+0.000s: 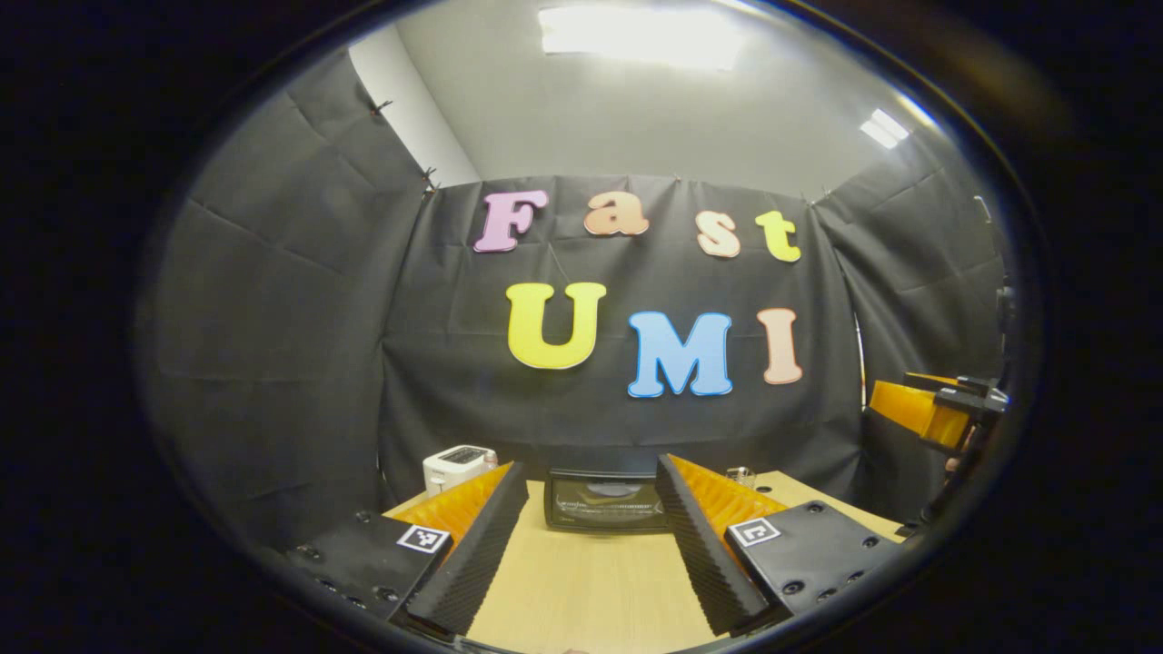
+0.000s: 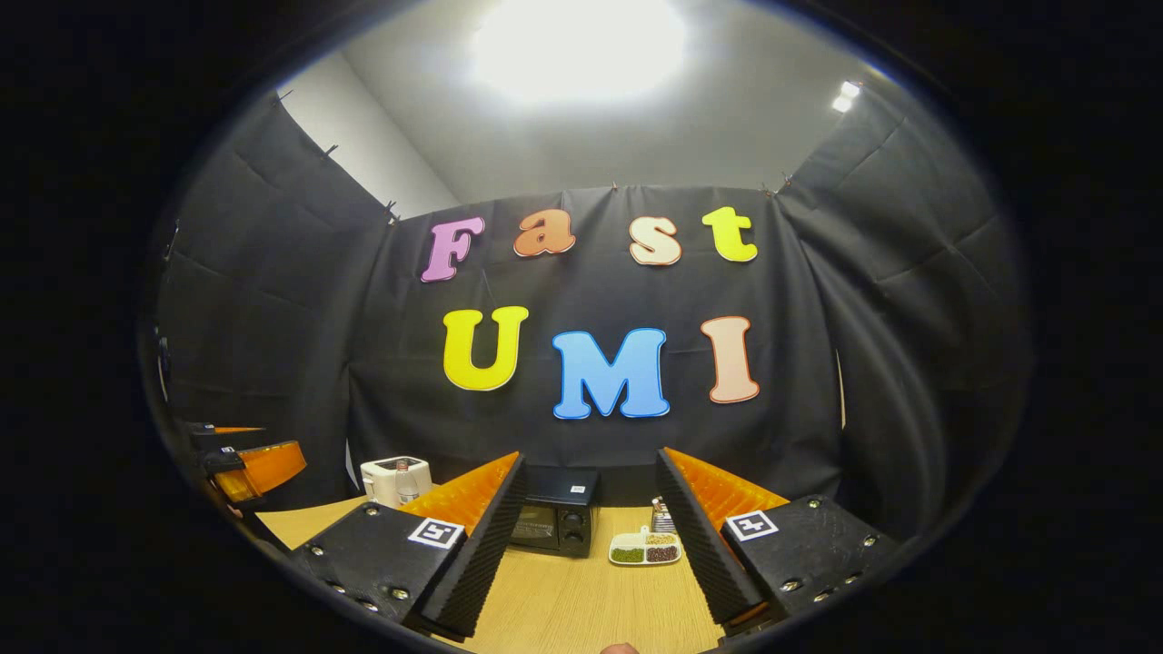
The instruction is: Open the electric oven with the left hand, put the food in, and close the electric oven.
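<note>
Fingers of left gripper (image 1: 591,536) spread wide, holding nothing, aimed squarely at electric oven (image 1: 606,500). Door closed. Right gripper (image 2: 591,536) likewise released; dish of food (image 2: 645,549) just right of oven.

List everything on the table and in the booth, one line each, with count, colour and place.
electric oven: one, black, at the back middle of the table, door shut.
toaster: one, white, at the back of the table, left of the oven.
bottle: one, clear, just in front of the toaster.
food dish: one, white, split into compartments holding green, brown and tan food, on the table right of the oven.
jar: one, small, behind the dish; contents unclear.
table: one, light wood.
left gripper: open, holding nothing, aimed at the oven.
right gripper: open, holding nothing.
</note>
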Demonstrator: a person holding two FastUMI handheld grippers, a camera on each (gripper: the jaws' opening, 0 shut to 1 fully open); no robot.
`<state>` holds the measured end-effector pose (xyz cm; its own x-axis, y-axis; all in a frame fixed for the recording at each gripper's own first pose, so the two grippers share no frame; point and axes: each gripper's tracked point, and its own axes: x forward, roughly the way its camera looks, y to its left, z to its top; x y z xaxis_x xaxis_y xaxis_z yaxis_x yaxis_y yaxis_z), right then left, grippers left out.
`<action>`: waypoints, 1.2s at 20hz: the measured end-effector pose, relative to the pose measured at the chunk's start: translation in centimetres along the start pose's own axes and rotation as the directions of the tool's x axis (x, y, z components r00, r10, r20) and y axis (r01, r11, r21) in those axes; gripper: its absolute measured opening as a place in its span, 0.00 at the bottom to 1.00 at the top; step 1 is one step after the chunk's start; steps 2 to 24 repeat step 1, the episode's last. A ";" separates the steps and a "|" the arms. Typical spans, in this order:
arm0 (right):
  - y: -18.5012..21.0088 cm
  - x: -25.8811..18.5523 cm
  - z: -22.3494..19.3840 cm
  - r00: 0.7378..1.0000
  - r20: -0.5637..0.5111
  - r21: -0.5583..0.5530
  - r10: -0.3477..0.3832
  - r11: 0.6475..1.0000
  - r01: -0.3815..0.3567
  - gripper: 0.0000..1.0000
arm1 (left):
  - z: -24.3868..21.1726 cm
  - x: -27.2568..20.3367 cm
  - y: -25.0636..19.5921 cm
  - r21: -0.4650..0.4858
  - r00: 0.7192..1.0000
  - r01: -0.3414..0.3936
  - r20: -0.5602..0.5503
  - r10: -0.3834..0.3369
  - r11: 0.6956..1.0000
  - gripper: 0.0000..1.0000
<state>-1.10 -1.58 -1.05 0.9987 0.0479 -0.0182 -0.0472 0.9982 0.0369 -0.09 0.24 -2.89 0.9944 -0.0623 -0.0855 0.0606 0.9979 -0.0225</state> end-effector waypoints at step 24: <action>0.0 0.0 0.1 1.000 0.002 -0.002 0.000 1.000 0.000 0.89 | 0.0 0.0 -0.1 -0.002 1.000 0.000 0.000 0.000 1.000 1.00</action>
